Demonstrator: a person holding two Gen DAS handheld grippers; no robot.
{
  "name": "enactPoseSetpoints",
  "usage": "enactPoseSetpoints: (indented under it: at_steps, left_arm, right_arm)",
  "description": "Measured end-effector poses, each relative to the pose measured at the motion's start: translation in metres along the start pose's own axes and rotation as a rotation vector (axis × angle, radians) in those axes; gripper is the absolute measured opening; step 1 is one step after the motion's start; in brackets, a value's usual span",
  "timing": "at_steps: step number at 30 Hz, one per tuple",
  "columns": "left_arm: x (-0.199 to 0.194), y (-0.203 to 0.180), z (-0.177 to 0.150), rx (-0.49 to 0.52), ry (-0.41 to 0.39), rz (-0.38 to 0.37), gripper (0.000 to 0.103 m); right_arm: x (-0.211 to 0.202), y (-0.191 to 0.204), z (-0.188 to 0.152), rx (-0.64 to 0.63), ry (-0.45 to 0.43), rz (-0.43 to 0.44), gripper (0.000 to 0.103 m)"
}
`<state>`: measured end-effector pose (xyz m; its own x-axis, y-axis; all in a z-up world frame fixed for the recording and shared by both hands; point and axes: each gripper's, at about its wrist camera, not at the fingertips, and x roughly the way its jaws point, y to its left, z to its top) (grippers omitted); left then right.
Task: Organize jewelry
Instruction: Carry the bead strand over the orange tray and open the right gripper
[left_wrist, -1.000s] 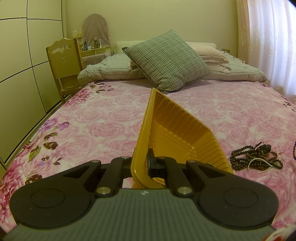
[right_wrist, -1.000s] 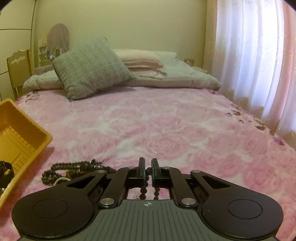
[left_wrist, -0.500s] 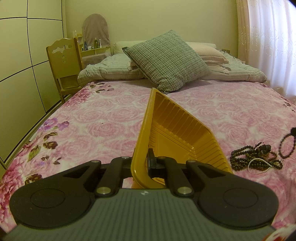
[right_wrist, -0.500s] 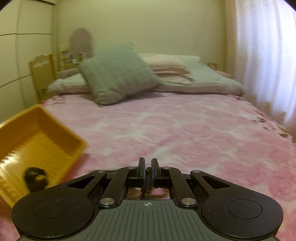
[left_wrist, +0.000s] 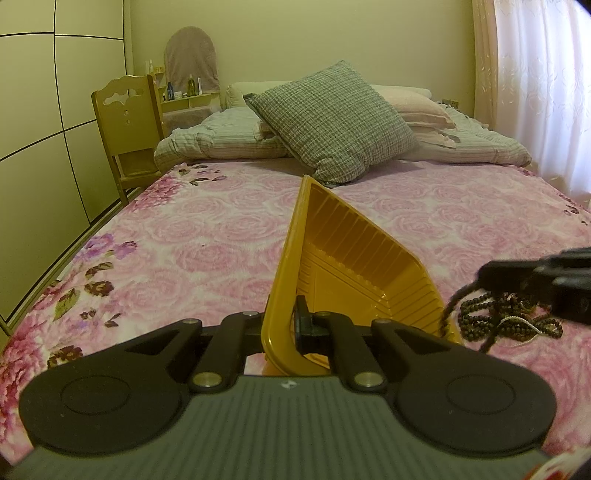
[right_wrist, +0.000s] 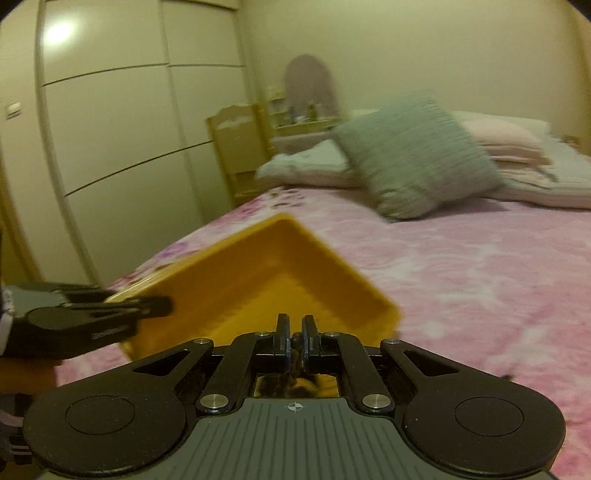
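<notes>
- Nearest us, our left gripper (left_wrist: 286, 323) is clamped on the near rim of the one yellow tray (left_wrist: 354, 273), one finger outside the wall and one inside.
- Our right gripper (right_wrist: 295, 341) is closed almost fully on one dark bead string (right_wrist: 295, 350), which hangs down over the tray's edge.
- The tray's long axis runs away from us toward 12 o'clock, tilted up on its left side.
- At 3 o'clock, just beside the tray, lies one tangled pile of beads (left_wrist: 509, 325) on the pink bedspread (left_wrist: 207, 243).
- Farthest off sits one checked cushion (left_wrist: 332, 118).
</notes>
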<state>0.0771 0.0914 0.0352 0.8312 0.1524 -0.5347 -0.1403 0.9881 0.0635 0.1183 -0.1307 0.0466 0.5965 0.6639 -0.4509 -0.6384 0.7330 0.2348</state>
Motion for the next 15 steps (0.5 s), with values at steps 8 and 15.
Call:
enactPoseSetpoints:
  at_steps: [8,15]
  left_arm:
    - [0.001,-0.002,0.0,-0.001,-0.001,-0.001,0.007]
    - [0.001,0.0,0.0,-0.002,-0.001,-0.002,0.007]
  right_arm:
    - [0.024,0.019,-0.009,-0.024,0.059,0.075,0.006]
    - [0.019,0.006,-0.015,0.007,0.028,0.003,0.025]
